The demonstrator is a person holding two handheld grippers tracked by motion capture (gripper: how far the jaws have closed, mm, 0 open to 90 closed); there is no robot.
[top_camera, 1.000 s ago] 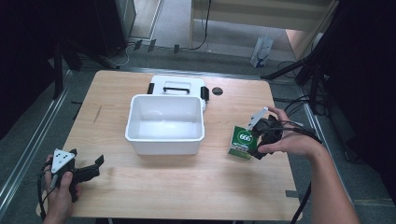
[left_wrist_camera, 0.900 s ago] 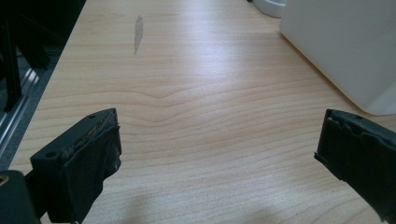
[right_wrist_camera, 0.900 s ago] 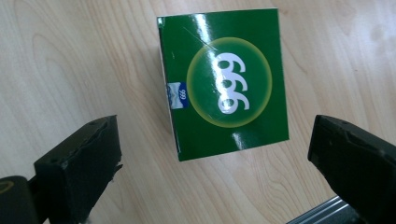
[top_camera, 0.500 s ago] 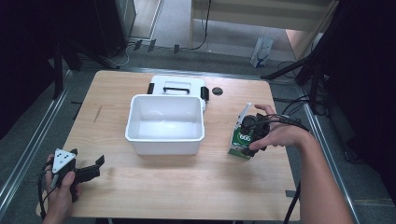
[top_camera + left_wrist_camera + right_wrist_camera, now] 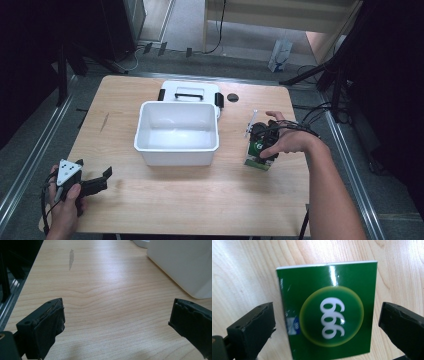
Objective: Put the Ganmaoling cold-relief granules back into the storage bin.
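Looking along my left gripper [image 5: 115,325], I see its two black jaws standing wide apart with nothing between them but bare wood. The torn padding on the left jaw faces inward, and the right jaw's edge looks ragged too. Below and ahead lies the light wooden table [image 5: 105,290], its grain running across. A grey streak [image 5: 71,258] marks the wood farther off. At the upper right stands the white tub [image 5: 185,262], its side wall near the right jaw but apart from it.
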